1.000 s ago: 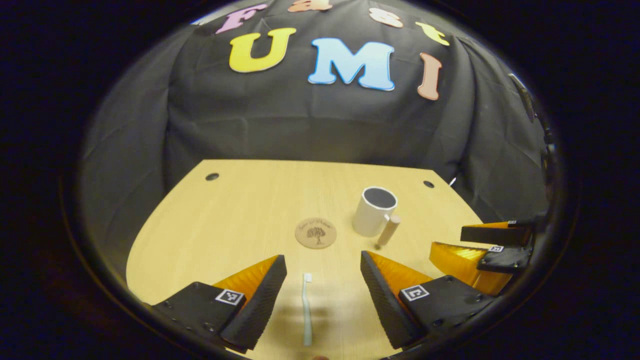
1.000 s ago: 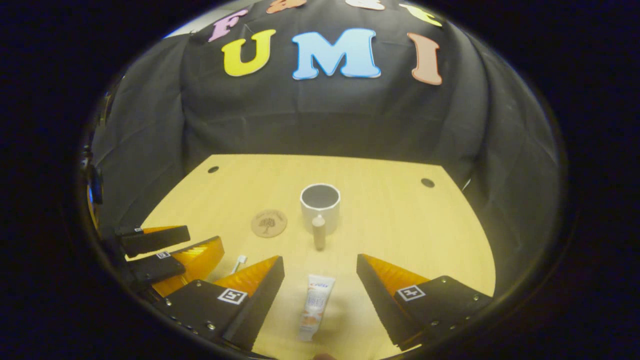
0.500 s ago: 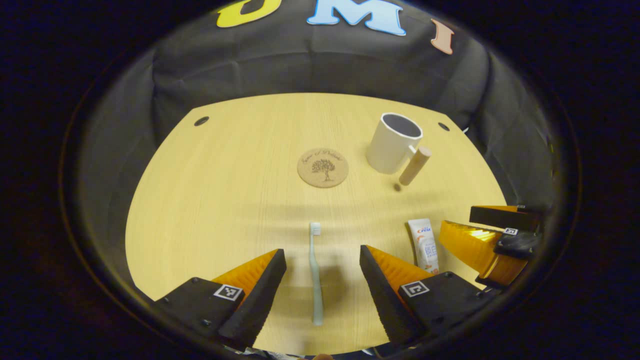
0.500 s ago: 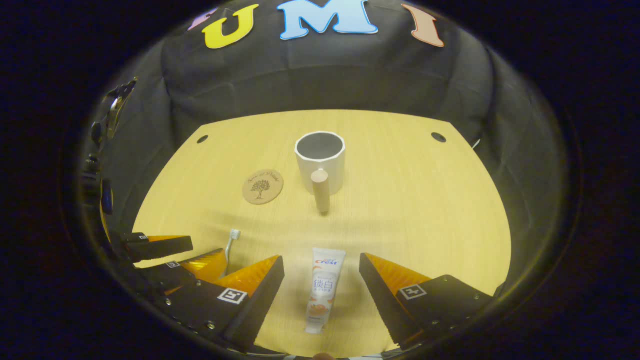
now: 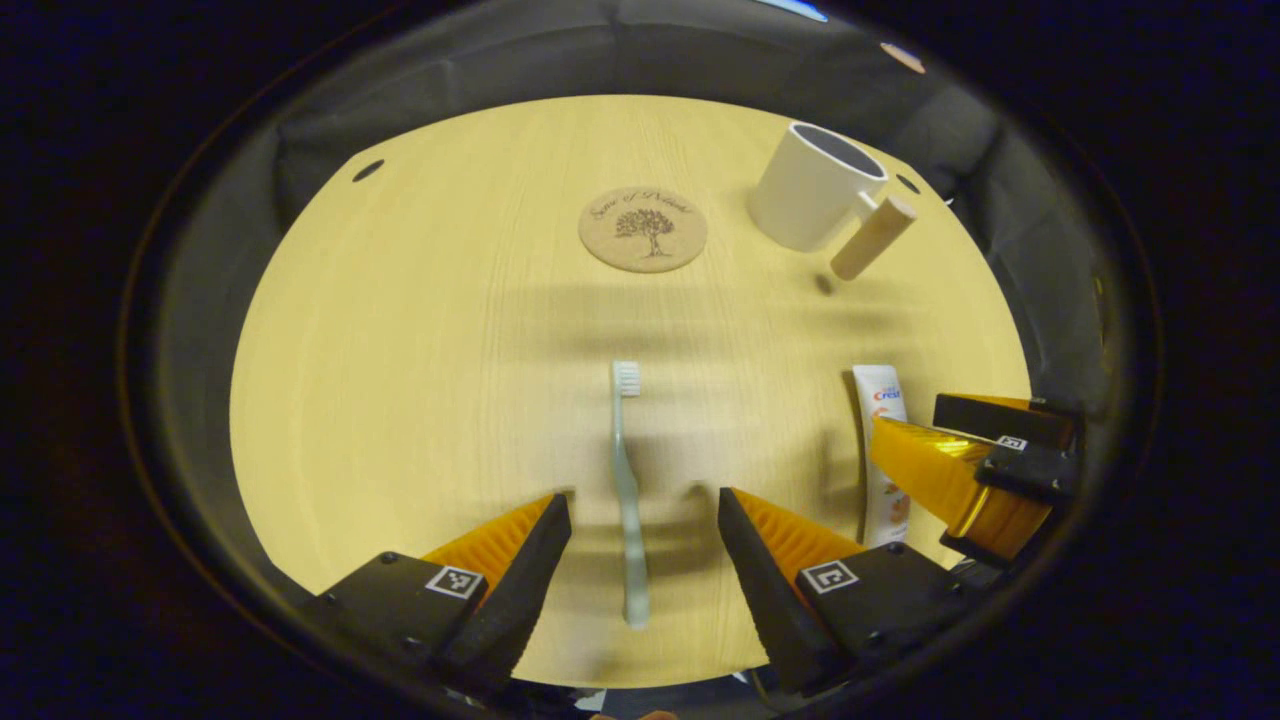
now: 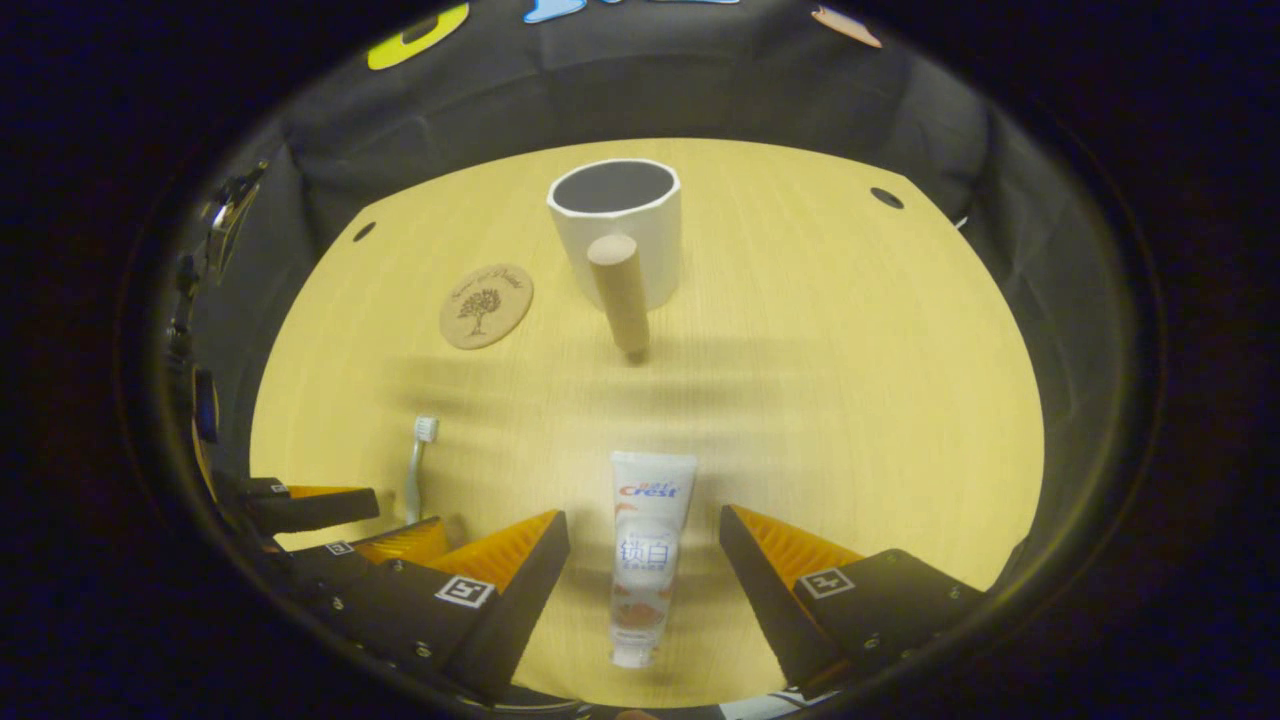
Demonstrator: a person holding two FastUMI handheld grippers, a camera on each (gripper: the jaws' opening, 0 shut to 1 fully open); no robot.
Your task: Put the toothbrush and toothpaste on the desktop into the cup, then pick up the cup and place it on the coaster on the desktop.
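A pale green toothbrush (image 5: 626, 480) lies flat on the wooden desktop (image 5: 420, 350), bristle end away from me. My left gripper (image 5: 645, 505) is open above it, one finger on each side of the handle. A white toothpaste tube (image 6: 645, 545) lies flat with its cap toward me, and my right gripper (image 6: 643, 525) is open astride it. The white cup (image 6: 618, 225) with a wooden handle (image 6: 620, 290) stands upright at the far side. A round cork coaster (image 6: 486, 305) lies left of the cup. In the left gripper view the toothpaste tube (image 5: 880, 430) lies beside the right gripper (image 5: 950, 470).
Black cloth walls (image 6: 700, 90) close in the desktop behind and at the sides. Small dark holes (image 6: 886, 197) mark the far corners of the desktop. Bare wood lies between the cup and the two grippers. The left gripper (image 6: 330, 525) is at the lower left of the right gripper view.
Both grippers have tilted down and come lower over the desktop. The toothbrush and the toothpaste now lie further in between the open fingers. Nothing on the desktop has moved.
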